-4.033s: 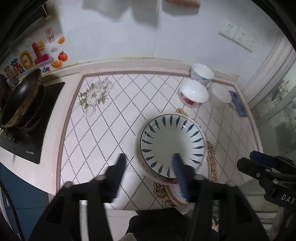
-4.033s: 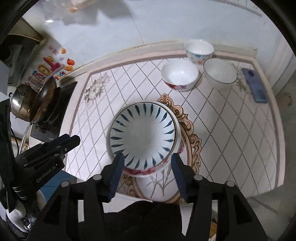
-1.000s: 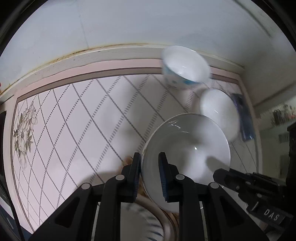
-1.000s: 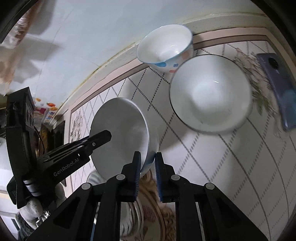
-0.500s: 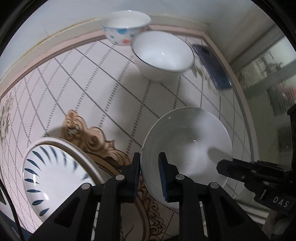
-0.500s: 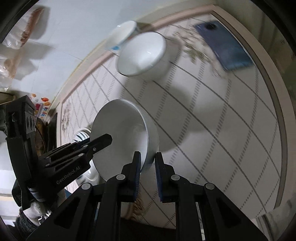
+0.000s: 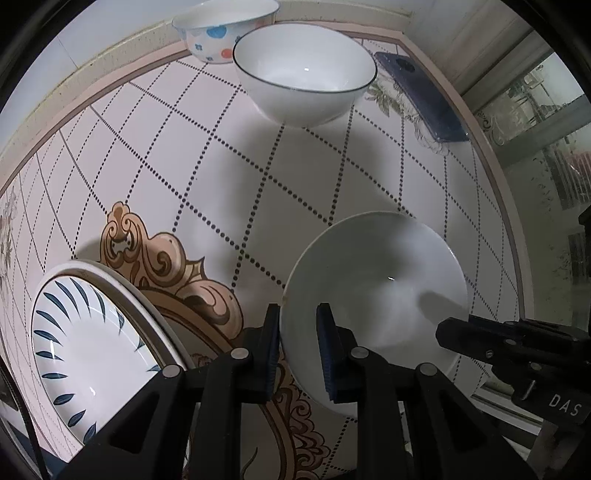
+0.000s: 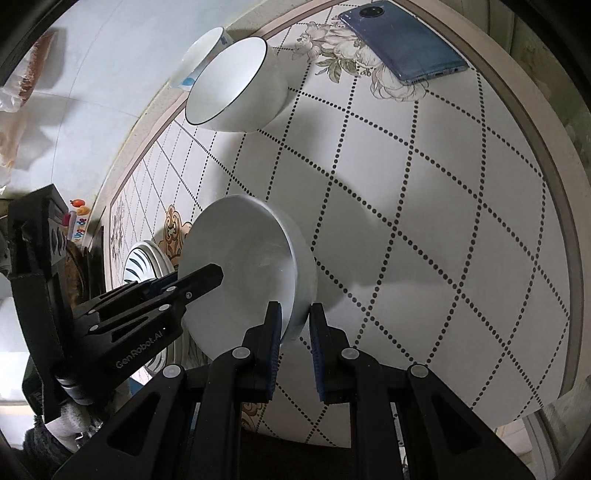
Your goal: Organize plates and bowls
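Counter: a tiled worktop (image 7: 207, 155) with a dotted diamond pattern and a pink border, meeting a pale wall at the back.
Plates: a stack at the near left (image 7: 92, 343); the top one is white with dark blue leaf strokes around its rim, and it sits on a larger plate with a brown scroll-pattern edge.
Held bowl: a plain white bowl (image 7: 373, 295) is carried between both grippers, to the right of the plate stack. Whether it is clear of the counter or resting on it cannot be told.
Left gripper: (image 7: 297, 332) its jaws are narrow, pinching the bowl's near left rim, one finger inside and one outside.
Right gripper: (image 8: 295, 325) likewise narrow, clamped on the opposite rim of the same bowl.
Rimmed bowl: a white bowl with a thin dark rim line (image 7: 304, 74) stands at the back of the counter, well apart from the held bowl.
Spotted bowl: a smaller bowl with blue and red dots (image 7: 218, 26) sits just behind and left of the rimmed bowl, near the wall.
Phone: a blue phone (image 7: 421, 99) lies flat near the right border.
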The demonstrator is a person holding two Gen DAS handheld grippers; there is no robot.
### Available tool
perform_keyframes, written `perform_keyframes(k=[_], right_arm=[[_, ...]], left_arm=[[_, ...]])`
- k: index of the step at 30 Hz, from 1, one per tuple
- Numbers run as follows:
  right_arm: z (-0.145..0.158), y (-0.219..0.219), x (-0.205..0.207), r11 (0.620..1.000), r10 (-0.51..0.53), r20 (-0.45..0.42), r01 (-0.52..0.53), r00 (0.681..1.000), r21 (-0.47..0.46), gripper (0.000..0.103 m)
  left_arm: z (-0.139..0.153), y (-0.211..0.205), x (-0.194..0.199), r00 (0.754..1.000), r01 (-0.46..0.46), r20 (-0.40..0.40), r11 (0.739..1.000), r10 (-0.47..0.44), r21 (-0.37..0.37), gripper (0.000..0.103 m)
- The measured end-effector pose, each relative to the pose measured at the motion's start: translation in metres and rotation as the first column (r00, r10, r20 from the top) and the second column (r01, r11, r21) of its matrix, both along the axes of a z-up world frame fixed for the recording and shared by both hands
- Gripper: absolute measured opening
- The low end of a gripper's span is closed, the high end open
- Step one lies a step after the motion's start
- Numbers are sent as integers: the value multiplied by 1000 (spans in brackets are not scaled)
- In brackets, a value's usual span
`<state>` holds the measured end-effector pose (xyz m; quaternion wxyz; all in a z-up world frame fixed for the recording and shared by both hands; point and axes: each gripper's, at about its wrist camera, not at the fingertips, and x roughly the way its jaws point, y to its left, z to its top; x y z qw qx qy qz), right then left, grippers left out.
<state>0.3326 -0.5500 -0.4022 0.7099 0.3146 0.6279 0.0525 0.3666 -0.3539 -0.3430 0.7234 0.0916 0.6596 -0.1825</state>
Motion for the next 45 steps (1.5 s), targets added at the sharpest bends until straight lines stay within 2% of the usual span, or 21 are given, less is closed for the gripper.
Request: perform_keyframes(k=[6, 8, 10, 12, 13, 14, 16, 18, 22, 27, 28, 29, 31, 39, 45], right_arm=[[-3, -4, 1, 999, 3, -35, -2, 999, 51, 18], [4, -11, 0, 998, -2, -45, 4, 999, 62, 18], [20, -23, 2, 996, -9, -17, 10, 1000, 83, 18], [38, -35, 9, 998, -15, 11, 14, 1000, 59, 31], [46, -41, 15, 998, -25, 34, 23, 999, 57, 45], [53, -48, 22, 997, -42, 62, 38, 997, 65, 53], [60, -58, 43, 995, -73, 114, 66, 991, 69, 54], [59, -64, 69, 996, -83, 156, 77, 984, 45, 54], [31, -66, 125, 992, -126, 151, 119, 980, 51, 54], [-5, -56, 163, 990, -121, 92, 114, 988, 82, 53], [-10, -53, 167, 991, -118, 89, 111, 989, 80, 47], [-13, -52, 168, 991, -117, 88, 111, 989, 78, 35], [-19, -49, 173, 990, -120, 85, 113, 989, 85, 19], [-12, -46, 178, 993, -113, 105, 110, 988, 32, 17], [-1, -47, 164, 995, -97, 113, 95, 989, 22, 17]], left_arm=[[10, 3, 1, 1000, -2, -6, 1000, 2, 2, 17], [27, 10, 1, 1000, -15, -4, 1000, 15, -25, 18], [50, 15, 7, 999, -32, 28, 998, 34, -52, 19], [71, 17, 22, 996, -50, 65, 996, 56, -79, 28], [76, 16, 30, 995, -58, 81, 994, 65, -89, 30], [80, 15, 42, 992, -68, 101, 993, 77, -95, 30], [78, 12, 74, 987, -103, 114, 990, 114, -98, 30], [69, 11, 99, 985, -138, 93, 985, 148, -105, 30], [39, 1, 148, 979, -199, 29, 973, 204, -120, 30], [14, -10, 169, 980, -200, -20, 975, 199, -101, 30], [9, -13, 173, 981, -194, -22, 976, 193, -96, 30], [7, -15, 175, 982, -187, -25, 978, 185, -93, 29], [2, -20, 177, 984, -179, -13, 980, 179, -84, 18], [5, -27, 173, 988, -148, 32, 987, 150, -64, 14], [29, -19, 152, 989, -130, 58, 987, 136, -95, 14]])
